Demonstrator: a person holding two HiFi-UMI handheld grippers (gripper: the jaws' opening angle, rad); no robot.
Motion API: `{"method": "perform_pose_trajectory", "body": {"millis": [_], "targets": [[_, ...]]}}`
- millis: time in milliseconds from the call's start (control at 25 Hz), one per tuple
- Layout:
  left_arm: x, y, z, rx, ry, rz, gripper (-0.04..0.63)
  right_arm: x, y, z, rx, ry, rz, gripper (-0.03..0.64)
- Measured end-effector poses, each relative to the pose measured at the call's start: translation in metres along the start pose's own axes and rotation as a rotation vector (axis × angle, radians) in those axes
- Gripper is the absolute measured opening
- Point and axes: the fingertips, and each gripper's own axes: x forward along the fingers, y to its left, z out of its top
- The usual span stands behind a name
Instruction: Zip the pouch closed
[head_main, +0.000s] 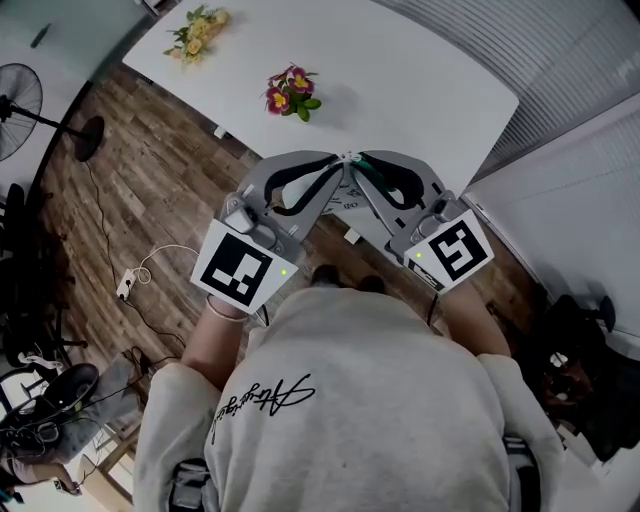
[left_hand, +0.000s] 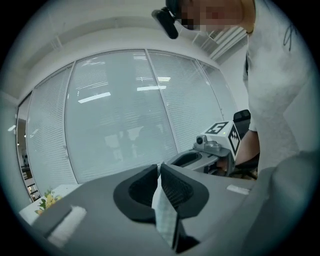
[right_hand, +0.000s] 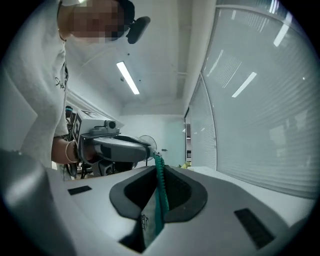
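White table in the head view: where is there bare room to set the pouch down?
The widest bare patch of the white table lies between the pink flowers and its right edge. A narrower strip lies between the pink flowers and the yellow flowers. The near edge is crowded: left gripper and right gripper hold the pouch there.

Left gripper (left_hand: 159, 170) and right gripper (right_hand: 159, 167): shells of grey moulded plastic, smooth and matt. Pads (left_hand: 172, 187): black, rubber-like, with a fine ribbed texture, dull. Pouch (left_hand: 165, 215): thin translucent film, plastic by the look, with a faint grid pattern and a slight sheen. Its zip (right_hand: 160, 185): green, toothed, apparently plastic. Floor (head_main: 150, 190): wood-grain planks, brown, low sheen. Surface (head_main: 400, 80): white, smooth, matt. Sweatshirt (head_main: 370, 400): pale grey knitted cloth, soft, matt.
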Motion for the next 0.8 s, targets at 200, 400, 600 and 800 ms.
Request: {"method": "perform_pose_trajectory", "body": {"millis": [200,400,600,800], "targets": [[0.0,0.001,0.009,0.029,-0.022,0.016,0.018,0.003,0.006,0.003,0.044,-0.04,0.011,0.048],[0.0,0.0,0.0,0.09,0.025,0.01,0.014,-0.007,0.002,0.002,0.02,-0.026,0.072,0.071],[0.001,-0.006,-0.006,0.127,0.051,-0.004,0.014,-0.031,-0.01,0.016,-0.074,-0.039,0.131,0.084],[0.003,-0.007,-0.007,0.157,0.062,-0.033,0.014,-0.035,-0.02,0.034,-0.166,-0.009,0.179,0.074]]}}
